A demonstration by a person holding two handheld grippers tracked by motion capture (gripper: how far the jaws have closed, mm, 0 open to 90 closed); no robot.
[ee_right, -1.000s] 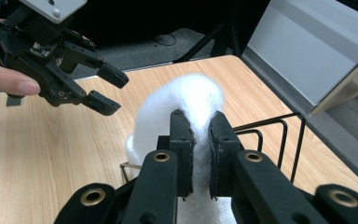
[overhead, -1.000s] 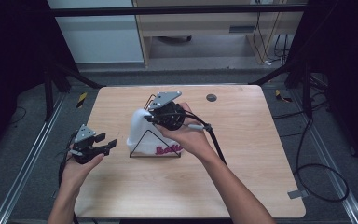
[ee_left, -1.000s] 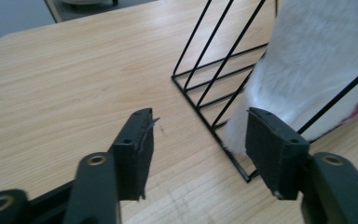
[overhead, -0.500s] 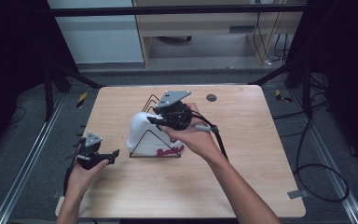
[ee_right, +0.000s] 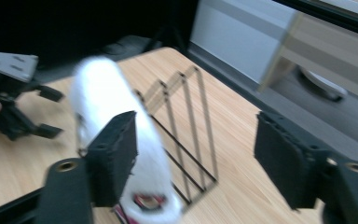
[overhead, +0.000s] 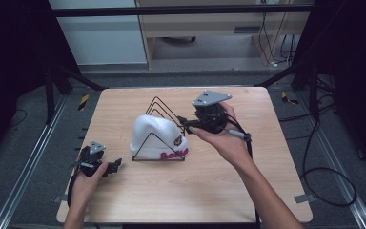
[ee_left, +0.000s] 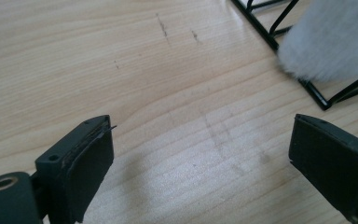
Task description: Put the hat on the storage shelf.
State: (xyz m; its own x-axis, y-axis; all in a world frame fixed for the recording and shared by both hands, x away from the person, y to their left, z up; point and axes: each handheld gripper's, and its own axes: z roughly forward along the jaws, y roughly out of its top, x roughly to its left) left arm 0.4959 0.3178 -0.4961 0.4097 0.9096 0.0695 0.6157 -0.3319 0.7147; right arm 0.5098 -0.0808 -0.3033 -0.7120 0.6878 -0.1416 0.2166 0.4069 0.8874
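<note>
1 white knit beanie (overhead: pixel 155 136), fuzzy, domed crown, cuff at the bottom with pink-red lettering and a small round dark patch at its right end. It sat draped over the front loop of 1 black wire rack (overhead: pixel 158 106), near the middle of the tabletop (overhead: pixel 248 191), slightly toward the left edge. The rack showed 3 triangular wire loops behind the beanie plus the front triangle outlined across it; the base bar ran along under the cuff.

2 tongs in view. Left tongs (overhead: pixel 114 164): held low near the left edge of the tabletop, well apart from the beanie, jaws wide with bare wood between them. The left gripper view showed the beanie's fuzzy edge (ee_left: pixel 335 42) and a rack corner at upper right, clear of the pads; the jaws had just been opening.

Right tongs (overhead: pixel 183 123): held just beside the beanie's right side, above the rack, pointing toward the left edge. Jaws spread, nothing pinched; they had just been opening. The right gripper view was motion-blurred, with the beanie (ee_right: pixel 98 102) behind the left pad (ee_right: pixel 116 158); contact could not be told.

1 small dark round object lay toward the far edge in the earlier frames; the right hand (overhead: pixel 224 140) covered that spot.
</note>
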